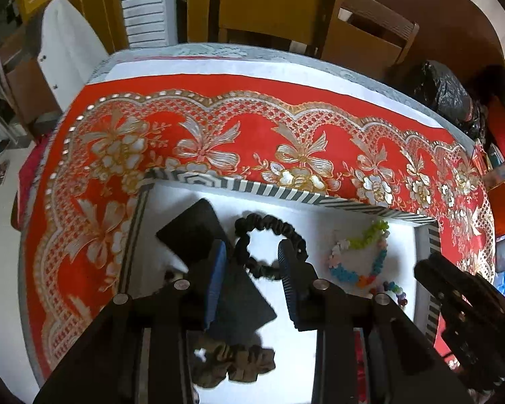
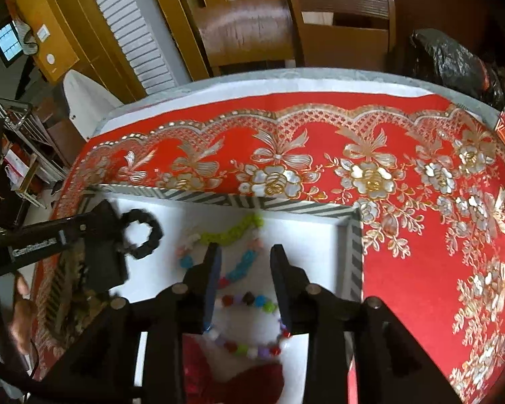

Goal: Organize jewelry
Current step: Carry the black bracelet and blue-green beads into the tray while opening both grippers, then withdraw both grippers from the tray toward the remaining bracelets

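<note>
Tray [image 1: 432, 235] on tablecloth [image 1: 252, 134], scrunchie [image 1: 269, 229] left of bracelet [image 1: 360, 256] inside it, chairs [image 1: 370, 33] behind

Both grippers are matte black: the left gripper [image 1: 252, 252] and right gripper [image 2: 244, 252] carry blue ribbed pads [image 1: 215, 282], silver round screws [image 2: 313, 289], and white lettering along one side

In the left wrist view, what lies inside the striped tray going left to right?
Black pouch → black scrunchie → pastel flower-bead bracelet, then the right gripper entering at the tray's right edge.
</note>
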`<control>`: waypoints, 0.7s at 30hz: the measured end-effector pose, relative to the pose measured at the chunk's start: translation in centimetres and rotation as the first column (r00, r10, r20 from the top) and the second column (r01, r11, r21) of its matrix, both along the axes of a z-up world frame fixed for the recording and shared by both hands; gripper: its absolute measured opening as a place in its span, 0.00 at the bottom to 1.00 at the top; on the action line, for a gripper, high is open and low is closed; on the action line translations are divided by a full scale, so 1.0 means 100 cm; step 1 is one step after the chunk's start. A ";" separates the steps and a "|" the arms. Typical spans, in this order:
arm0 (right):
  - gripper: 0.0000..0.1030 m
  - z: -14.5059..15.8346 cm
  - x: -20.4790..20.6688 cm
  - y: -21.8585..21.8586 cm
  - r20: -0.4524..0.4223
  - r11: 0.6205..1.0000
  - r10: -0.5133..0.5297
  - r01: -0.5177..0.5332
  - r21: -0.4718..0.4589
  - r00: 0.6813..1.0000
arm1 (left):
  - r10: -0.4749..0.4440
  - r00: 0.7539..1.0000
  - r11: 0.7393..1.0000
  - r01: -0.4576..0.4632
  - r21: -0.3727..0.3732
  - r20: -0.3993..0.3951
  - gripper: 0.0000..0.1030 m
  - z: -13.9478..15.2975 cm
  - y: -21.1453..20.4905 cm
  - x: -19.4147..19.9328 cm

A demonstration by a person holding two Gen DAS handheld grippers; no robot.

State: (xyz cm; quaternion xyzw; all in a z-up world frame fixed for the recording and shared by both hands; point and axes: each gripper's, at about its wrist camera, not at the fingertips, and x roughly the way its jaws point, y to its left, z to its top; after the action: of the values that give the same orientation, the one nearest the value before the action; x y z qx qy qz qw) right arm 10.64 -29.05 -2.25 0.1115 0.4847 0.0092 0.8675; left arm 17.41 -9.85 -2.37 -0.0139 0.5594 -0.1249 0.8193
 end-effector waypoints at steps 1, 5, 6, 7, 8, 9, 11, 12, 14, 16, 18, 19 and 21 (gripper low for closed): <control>0.31 0.004 -0.004 0.002 0.010 1.000 0.002 -0.002 -0.003 1.000 | 0.006 1.000 1.000 -0.006 -0.001 0.005 0.18 0.003 0.001 -0.004; 0.42 0.021 -0.024 0.008 0.040 1.000 -0.009 0.008 0.007 0.999 | 0.012 1.000 1.000 -0.013 0.015 0.024 0.18 0.014 0.003 -0.021; 0.43 0.025 -0.030 0.011 0.046 1.000 -0.007 0.007 0.008 0.999 | 0.012 0.999 1.000 -0.013 0.019 0.032 0.18 0.017 0.004 -0.027; 0.43 0.028 -0.034 0.013 0.050 1.000 -0.004 0.003 0.005 0.999 | 0.011 0.999 1.000 -0.012 0.022 0.037 0.18 0.019 0.004 -0.031; 0.43 0.031 -0.039 0.016 0.054 1.000 0.001 -0.001 0.001 0.999 | 0.011 0.999 1.000 -0.012 0.025 0.043 0.18 0.022 0.006 -0.036; 0.43 0.034 -0.044 0.019 0.056 1.000 0.006 -0.006 -0.001 0.998 | 0.011 0.999 0.999 -0.012 0.030 0.051 0.18 0.026 0.007 -0.042; 0.43 0.040 -0.055 0.022 0.061 1.000 0.008 -0.008 0.007 0.998 | 0.008 0.998 0.999 -0.010 0.036 0.062 0.18 0.031 0.010 -0.052; 0.43 0.043 -0.060 0.024 0.064 1.000 0.006 -0.007 0.010 0.998 | 0.006 0.998 0.999 -0.009 0.040 0.069 0.18 0.034 0.011 -0.058; 0.43 0.050 -0.071 0.027 0.071 1.000 0.009 -0.010 0.013 0.997 | 0.007 0.997 0.999 -0.011 0.050 0.080 0.18 0.038 0.013 -0.068; 0.43 0.057 -0.080 0.029 0.083 1.000 0.016 -0.017 0.009 0.996 | 0.006 0.996 0.999 -0.010 0.046 0.088 0.18 0.041 0.015 -0.079; 0.44 0.063 -0.090 0.032 0.094 1.000 0.020 -0.021 0.004 0.995 | 0.006 0.996 0.998 -0.011 0.055 0.093 0.18 0.045 0.017 -0.090; 0.45 0.065 -0.094 0.033 0.097 1.000 0.020 -0.021 0.003 0.995 | 0.005 0.995 0.998 -0.011 0.057 0.097 0.18 0.047 0.017 -0.094; 0.46 0.070 -0.105 0.034 0.108 1.000 0.020 -0.020 0.003 0.994 | 0.006 0.994 0.998 -0.013 0.057 0.111 0.18 0.051 0.018 -0.103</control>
State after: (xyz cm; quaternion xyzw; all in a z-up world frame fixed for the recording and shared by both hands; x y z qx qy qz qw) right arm 0.15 -25.61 4.71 0.1076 0.4382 0.0248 0.8921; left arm 7.06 -8.01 2.74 0.0141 0.5164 -0.1054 0.8497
